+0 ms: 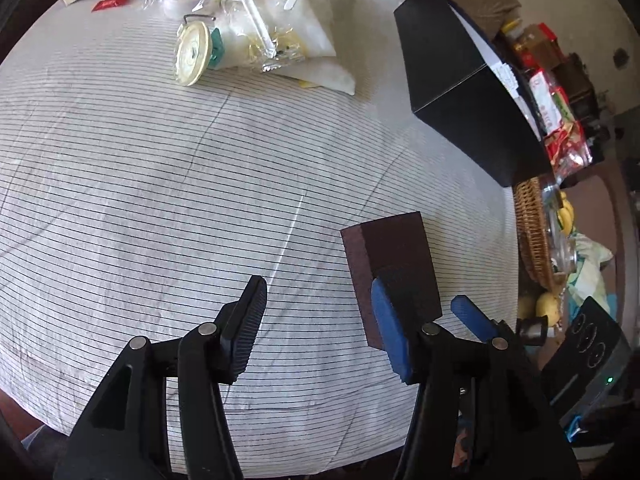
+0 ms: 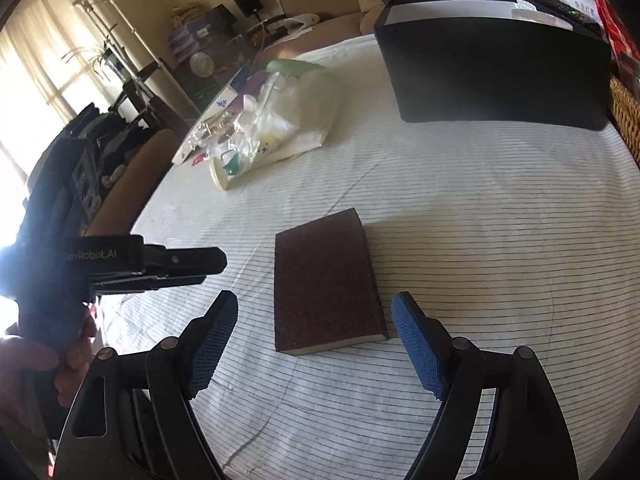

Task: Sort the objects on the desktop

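A dark brown sanding block [image 2: 326, 282] lies flat on the striped tablecloth [image 2: 480, 220]. My right gripper [image 2: 316, 344] is open, its blue pads on either side of the block's near end, not touching it. In the left wrist view the block [image 1: 390, 264] shows at the right, with the right gripper's blue fingers [image 1: 390, 332] around it. My left gripper [image 1: 320, 320] is open and empty to the block's left. The left gripper also shows in the right wrist view [image 2: 152, 264].
A black open box [image 2: 492, 72] stands at the far right of the table; it also shows in the left wrist view [image 1: 460, 80]. A pile of plastic bags, spoons, a round lid and tape [image 1: 248, 24] lies at the far side. A wicker basket [image 1: 534, 232] sits past the right edge.
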`<control>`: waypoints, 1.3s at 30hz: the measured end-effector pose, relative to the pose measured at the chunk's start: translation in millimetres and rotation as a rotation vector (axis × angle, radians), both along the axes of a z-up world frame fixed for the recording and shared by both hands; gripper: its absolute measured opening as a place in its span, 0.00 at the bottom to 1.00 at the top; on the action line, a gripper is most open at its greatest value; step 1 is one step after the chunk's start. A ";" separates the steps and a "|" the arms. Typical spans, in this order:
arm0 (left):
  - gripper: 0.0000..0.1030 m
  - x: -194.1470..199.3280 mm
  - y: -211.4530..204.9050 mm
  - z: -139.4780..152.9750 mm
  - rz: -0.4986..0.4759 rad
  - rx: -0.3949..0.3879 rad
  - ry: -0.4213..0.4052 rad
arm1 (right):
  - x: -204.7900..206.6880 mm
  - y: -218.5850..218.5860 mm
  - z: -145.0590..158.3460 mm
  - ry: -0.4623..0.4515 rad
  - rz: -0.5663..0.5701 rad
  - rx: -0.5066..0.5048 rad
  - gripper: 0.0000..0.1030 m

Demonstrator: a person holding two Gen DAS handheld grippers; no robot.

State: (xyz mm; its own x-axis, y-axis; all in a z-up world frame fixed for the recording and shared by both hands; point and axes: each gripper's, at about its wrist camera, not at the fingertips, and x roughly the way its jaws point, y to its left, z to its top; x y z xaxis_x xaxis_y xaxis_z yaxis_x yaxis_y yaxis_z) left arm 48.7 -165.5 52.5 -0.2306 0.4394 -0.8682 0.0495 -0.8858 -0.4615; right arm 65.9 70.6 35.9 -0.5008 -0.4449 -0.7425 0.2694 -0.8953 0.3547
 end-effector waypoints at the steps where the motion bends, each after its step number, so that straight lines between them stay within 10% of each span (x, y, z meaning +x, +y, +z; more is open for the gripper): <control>1: 0.55 0.5 1.1 -1.7 -0.003 0.004 -0.002 | 1.1 -7.4 -2.8 0.007 0.019 0.042 0.80; 11: 0.63 -0.2 3.0 -4.1 -0.017 0.027 -0.002 | 0.7 -39.0 -25.9 0.044 0.076 0.281 0.70; 25: 0.65 -11.8 23.6 4.9 -0.025 0.093 0.001 | -2.8 26.0 -15.3 -0.110 -0.048 -0.241 0.70; 32: 0.63 -14.3 48.3 10.9 -0.077 0.088 0.024 | -0.3 26.7 -20.9 -0.150 -0.027 -0.316 0.70; 34: 0.32 -15.1 57.3 12.9 -0.102 0.065 0.046 | 0.5 24.5 -22.4 -0.161 -0.017 -0.326 0.70; 39: 0.29 -18.2 70.3 9.4 -0.113 0.009 0.024 | 1.0 29.3 -27.7 -0.189 -0.030 -0.323 0.70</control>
State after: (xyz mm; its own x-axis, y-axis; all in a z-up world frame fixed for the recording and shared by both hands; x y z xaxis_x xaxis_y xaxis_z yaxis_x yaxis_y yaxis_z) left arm 30.5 -95.1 61.9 -0.1997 0.4716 -0.8589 -0.0621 -0.8809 -0.4693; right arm 66.9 99.9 8.2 -0.3841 -0.6585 -0.6472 0.1477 -0.7358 0.6609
